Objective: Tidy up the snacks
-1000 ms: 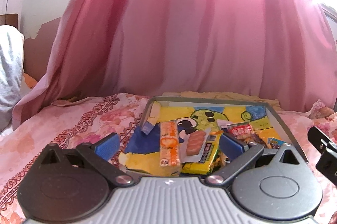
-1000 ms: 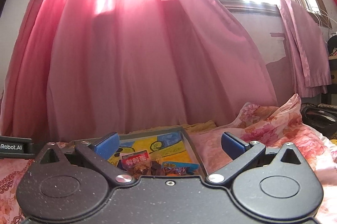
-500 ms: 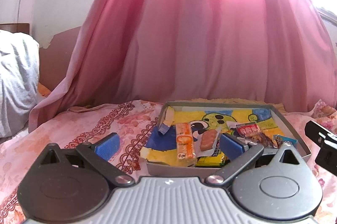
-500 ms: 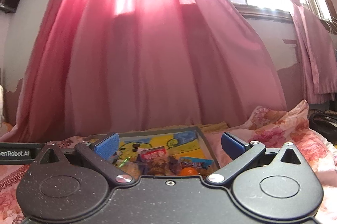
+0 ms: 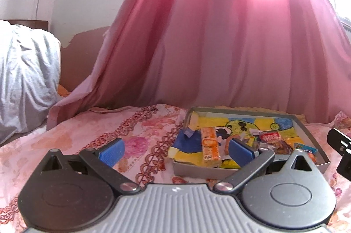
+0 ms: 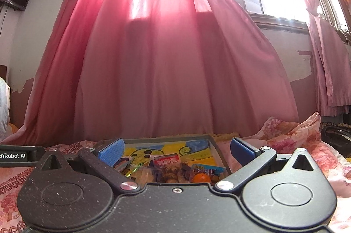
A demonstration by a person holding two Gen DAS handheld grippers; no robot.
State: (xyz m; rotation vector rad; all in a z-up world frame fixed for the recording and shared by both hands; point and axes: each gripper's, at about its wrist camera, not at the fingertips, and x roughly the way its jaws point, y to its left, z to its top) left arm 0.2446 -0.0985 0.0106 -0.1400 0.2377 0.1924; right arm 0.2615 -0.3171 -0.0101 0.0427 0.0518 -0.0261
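- The left gripper (image 5: pixel 175 148) is held low over the floral bedspread (image 5: pixel 92 136) with its jaws spread wide and nothing between its blue pads (image 5: pixel 111 150); it is aimed at the left part of the tray.
- The right gripper (image 6: pixel 176 149) is likewise spread apart and empty, and is pointed at the right part of the same tray.
- The grey tray (image 5: pixel 311 134), lined with a yellow-and-blue cartoon sheet, is seen lying flat on the bedspread in front of the pink curtain (image 5: pixel 219 46); all visible snacks are inside it.
- From left to right, 1 long orange packet (image 5: pixel 210 146) is found lying lengthwise, then a reddish item half hidden behind the left gripper's right pad, then 1 red-and-white packet (image 6: pixel 166 160), 1 clear pack of brown pieces (image 6: pixel 171 173), 1 blue packet (image 6: pixel 207 169) and 1 small orange ball (image 6: pixel 201 178).
- At least 6 snacks are counted; the exact total cannot be told, since the right cluster overlaps and is partly hidden by both tools.
- The step in hand is judged to be a stand-off between picks, with no snack gripped.
- For the next move, 1 snack needs to be chosen, the nearer gripper lowered so its pads straddle it, and the jaws brought together without neighbouring packets being caught.
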